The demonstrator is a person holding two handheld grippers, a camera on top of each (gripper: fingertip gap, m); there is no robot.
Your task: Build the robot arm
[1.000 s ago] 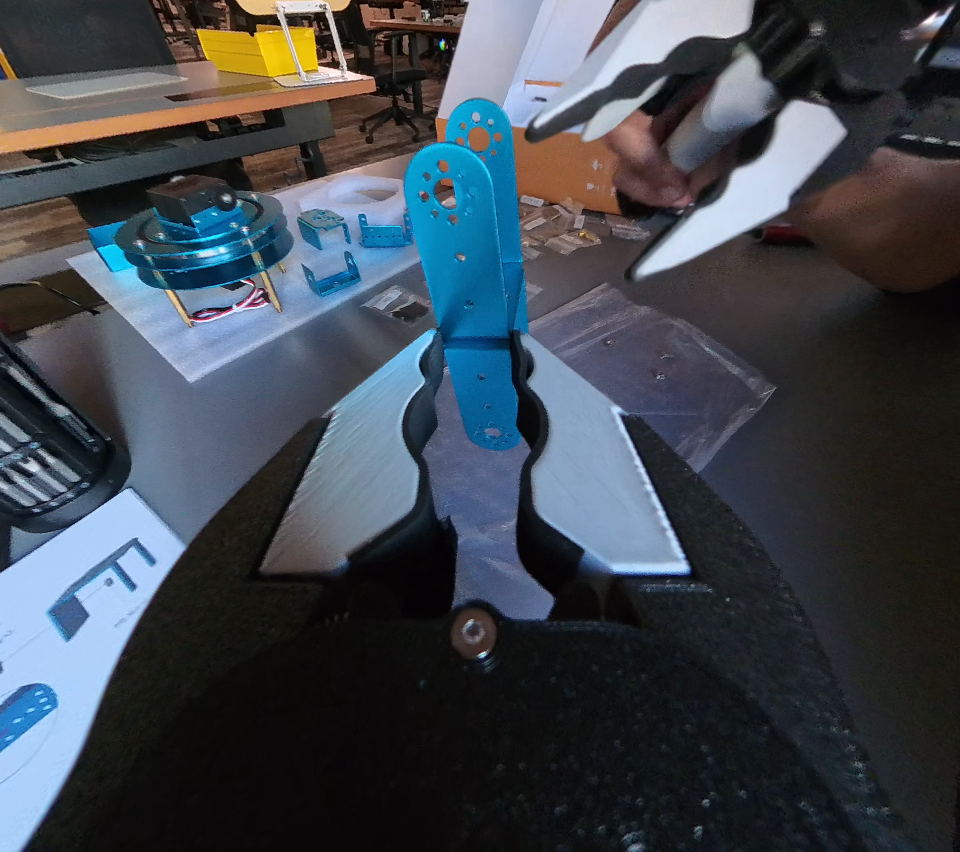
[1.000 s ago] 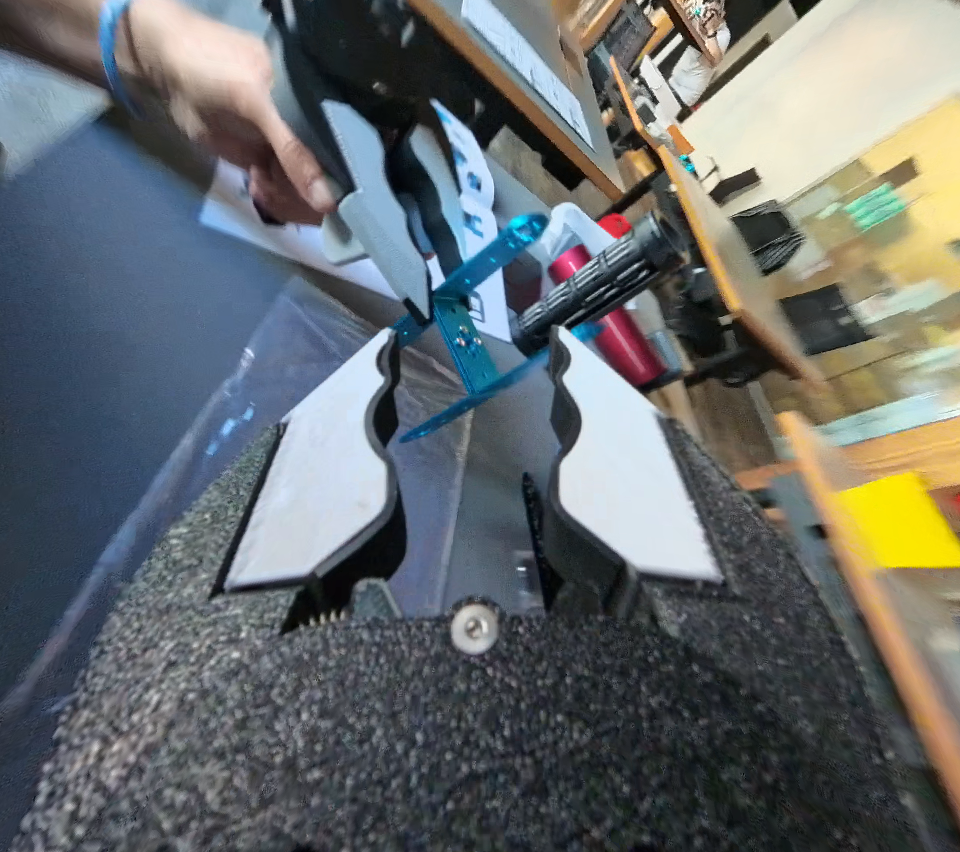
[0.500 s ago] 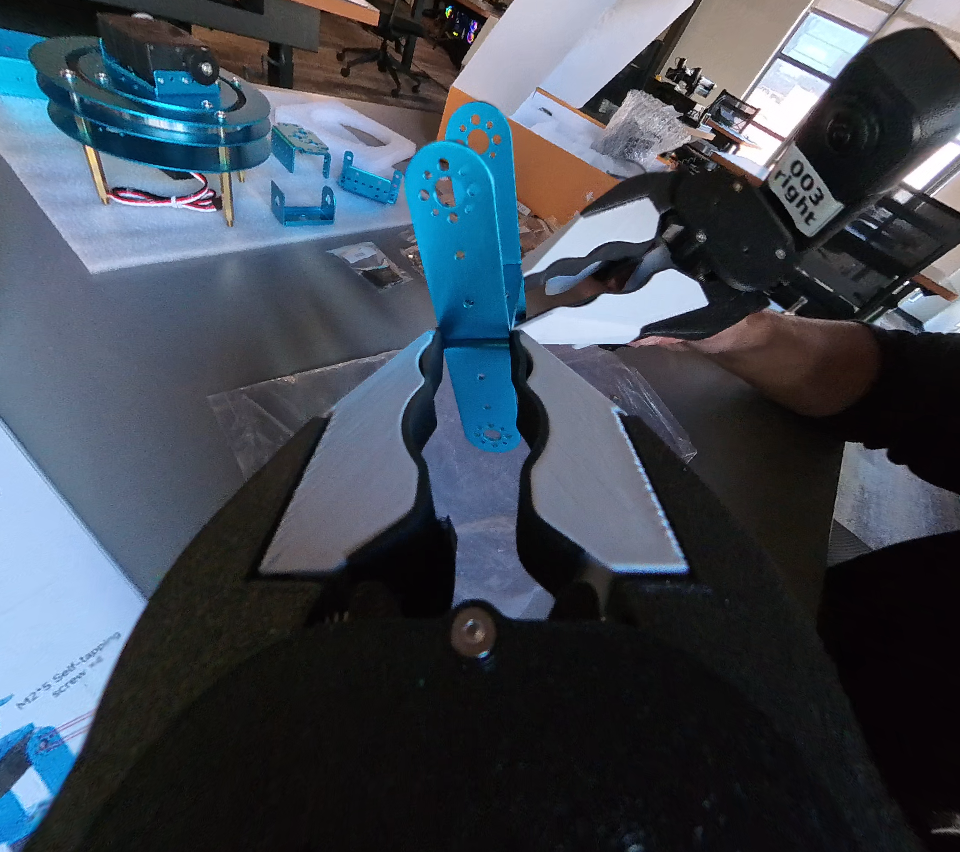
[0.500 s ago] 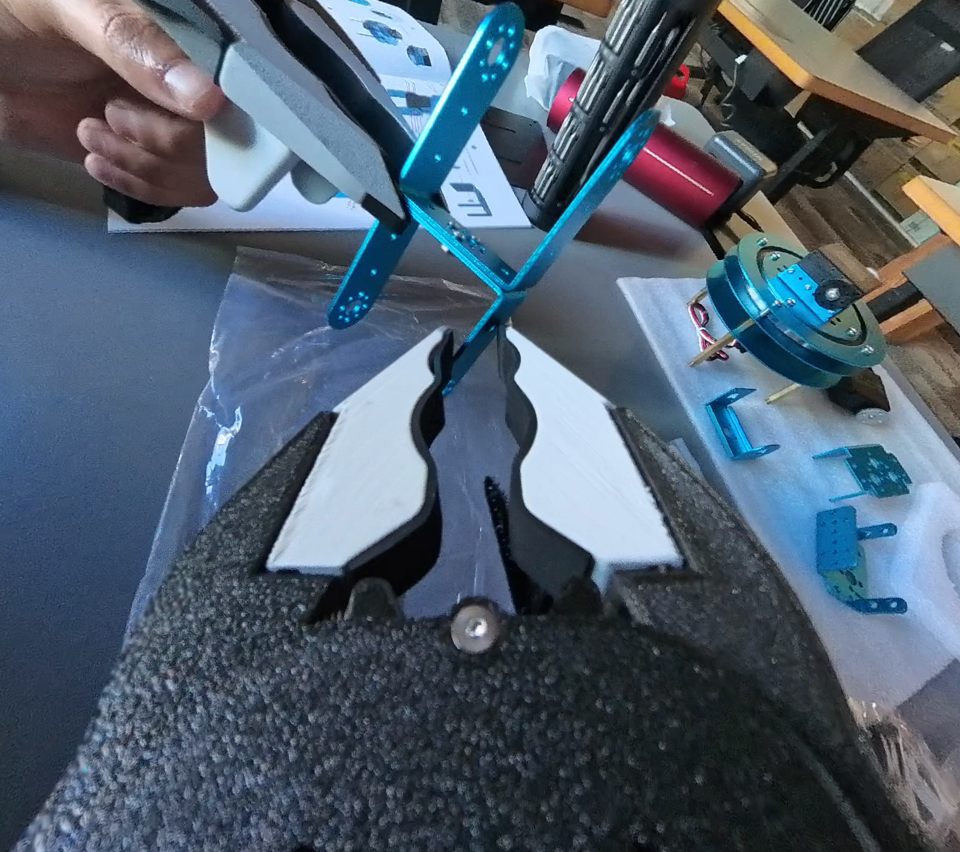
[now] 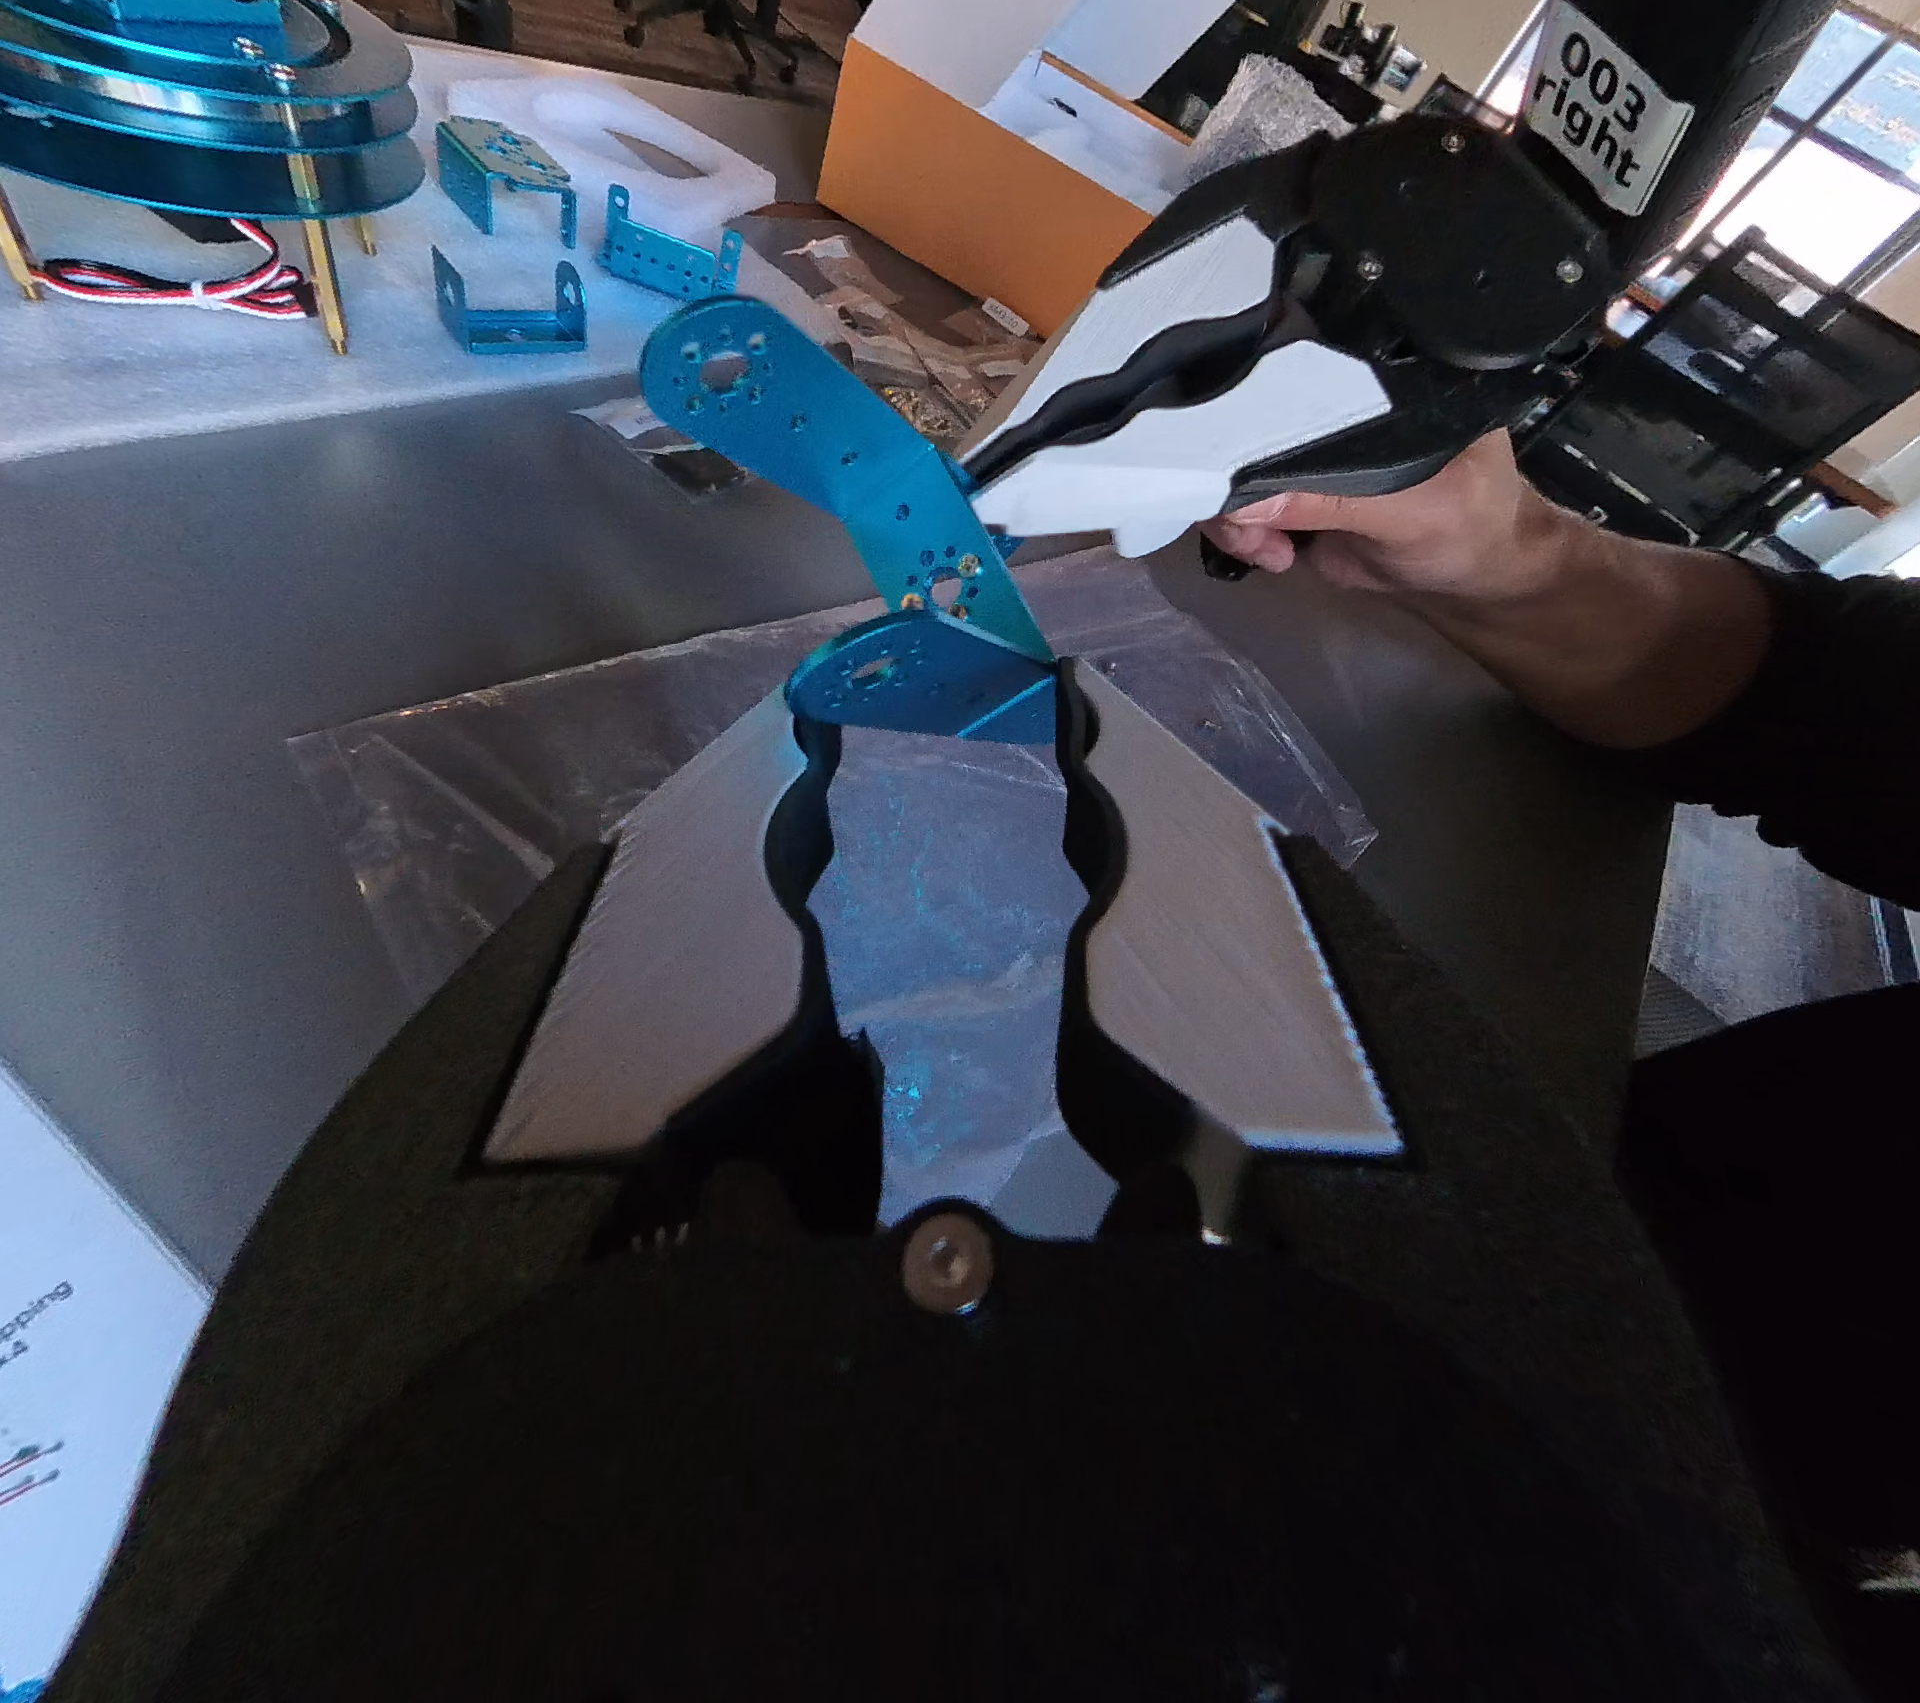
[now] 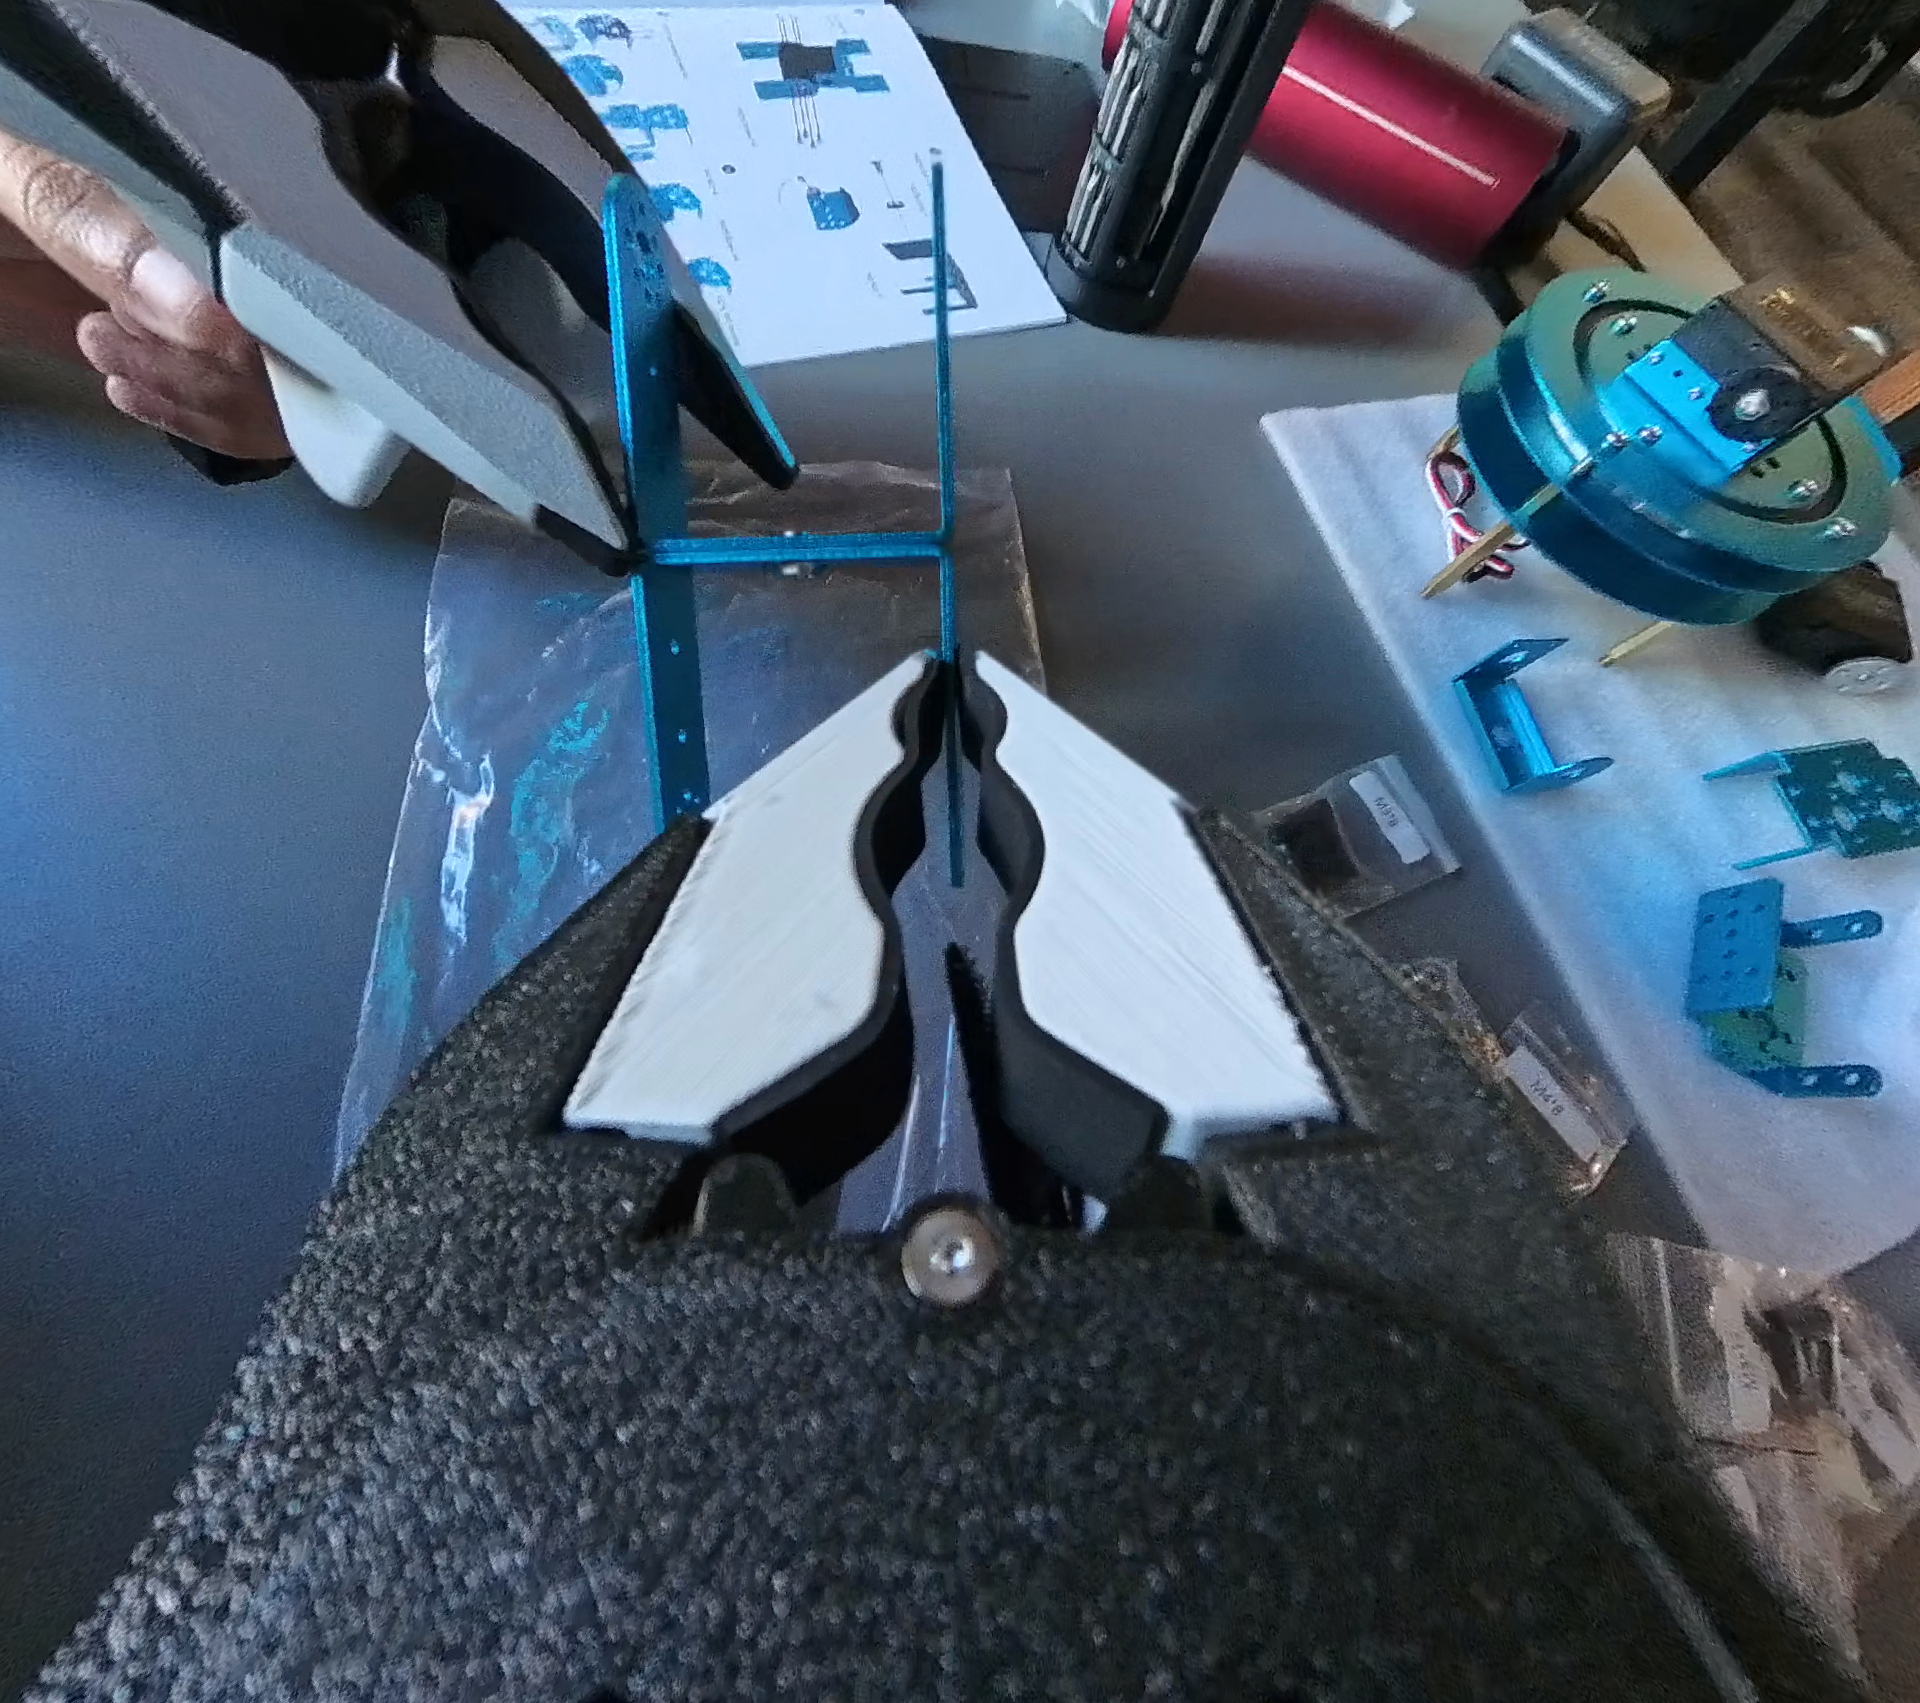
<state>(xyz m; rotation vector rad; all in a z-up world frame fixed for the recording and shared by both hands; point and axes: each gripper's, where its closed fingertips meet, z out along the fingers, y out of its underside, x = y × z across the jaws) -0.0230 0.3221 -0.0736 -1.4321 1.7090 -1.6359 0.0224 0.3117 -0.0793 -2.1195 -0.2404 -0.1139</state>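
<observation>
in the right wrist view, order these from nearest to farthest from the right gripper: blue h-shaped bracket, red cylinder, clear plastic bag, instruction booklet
1. blue H-shaped bracket: one plate clamped between the right gripper's jaws.
2. clear plastic bag: flat on the table below the jaws, to the left.
3. instruction booklet: open, farther ahead and left.
4. red cylinder: lying at the far right.

Bracket (image 5: 831,458) changing grip between the hand-held grippers

The right hand-held gripper (image 6: 951,666) is now clamping one arm of the blue bracket, having been open a second ago, while the left hand-held gripper (image 5: 935,697) is spreading off the other arm it was pinching, and the bracket is tilting over.
</observation>
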